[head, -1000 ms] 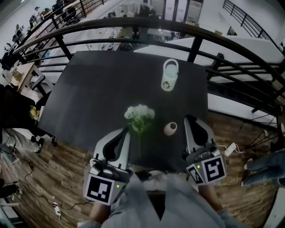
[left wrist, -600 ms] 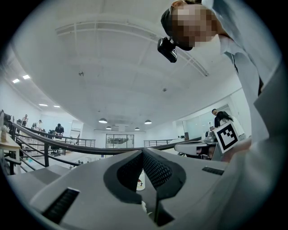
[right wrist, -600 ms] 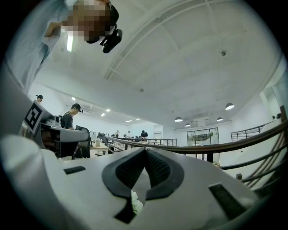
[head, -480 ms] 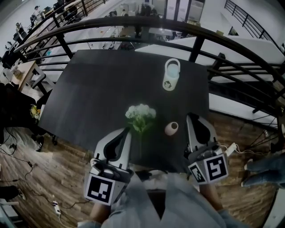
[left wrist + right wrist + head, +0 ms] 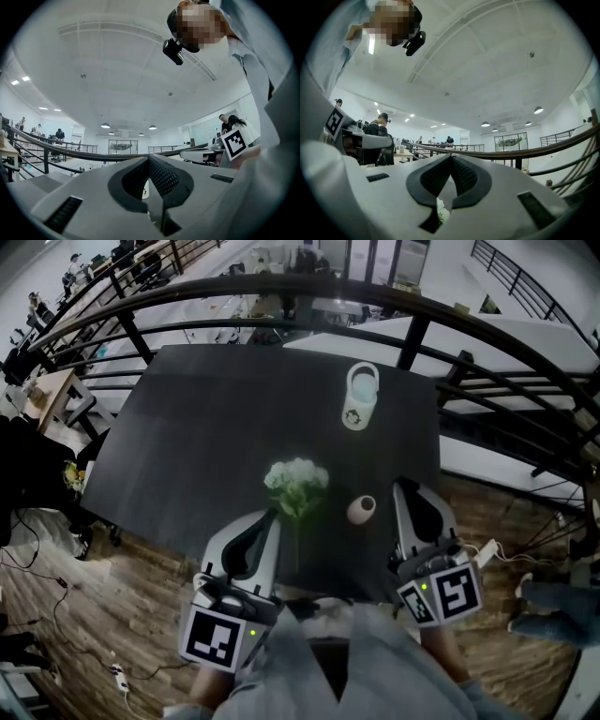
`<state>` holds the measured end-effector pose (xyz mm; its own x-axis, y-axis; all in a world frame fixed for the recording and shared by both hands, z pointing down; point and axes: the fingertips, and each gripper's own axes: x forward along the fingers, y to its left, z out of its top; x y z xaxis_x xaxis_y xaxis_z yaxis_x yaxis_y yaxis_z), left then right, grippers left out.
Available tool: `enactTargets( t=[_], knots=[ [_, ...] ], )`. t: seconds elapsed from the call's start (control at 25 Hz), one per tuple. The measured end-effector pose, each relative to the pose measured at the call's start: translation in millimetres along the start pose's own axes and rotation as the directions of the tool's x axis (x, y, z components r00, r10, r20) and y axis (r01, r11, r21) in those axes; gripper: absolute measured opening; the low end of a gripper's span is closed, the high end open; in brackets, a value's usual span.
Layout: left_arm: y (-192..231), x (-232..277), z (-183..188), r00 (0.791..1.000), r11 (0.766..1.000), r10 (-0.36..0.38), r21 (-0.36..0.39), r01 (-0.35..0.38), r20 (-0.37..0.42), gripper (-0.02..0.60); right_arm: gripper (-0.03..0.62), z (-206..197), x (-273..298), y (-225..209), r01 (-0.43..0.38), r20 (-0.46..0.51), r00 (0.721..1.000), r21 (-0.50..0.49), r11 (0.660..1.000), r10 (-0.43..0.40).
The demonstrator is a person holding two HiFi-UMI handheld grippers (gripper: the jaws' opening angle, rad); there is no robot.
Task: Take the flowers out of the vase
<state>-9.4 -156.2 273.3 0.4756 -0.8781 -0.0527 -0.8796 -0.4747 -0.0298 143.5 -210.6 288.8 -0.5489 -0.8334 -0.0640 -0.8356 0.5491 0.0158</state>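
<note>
Flanking the flowers, left gripper and right gripper are pointing level, jaws closed on nothing; beyond the flowers, the jug's dark print is showing too small to read.

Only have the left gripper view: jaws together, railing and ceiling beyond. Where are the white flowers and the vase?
Observer: In the head view, the bunch of white flowers with a green stem appears to lie flat on the dark table. It is out of the small round beige vase, which stands just to the right of it.
Operator: Right gripper on anything?
Observer: No. The right gripper is right of the vase, apart from it, with its jaws together and nothing between them. Its own view shows the flowers only beyond the jaws.
</note>
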Motion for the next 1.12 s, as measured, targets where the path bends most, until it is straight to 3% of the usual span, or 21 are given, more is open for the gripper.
enactTargets(
  t=[1.12],
  knots=[
    [0.1,-11.1,4.0,1.000,1.000,0.022,-0.007,-0.022,0.014,-0.003,-0.005,-1.7,0.0,9.4,-0.026,-0.017,1.000,0.007,1.000,0.026]
  ],
)
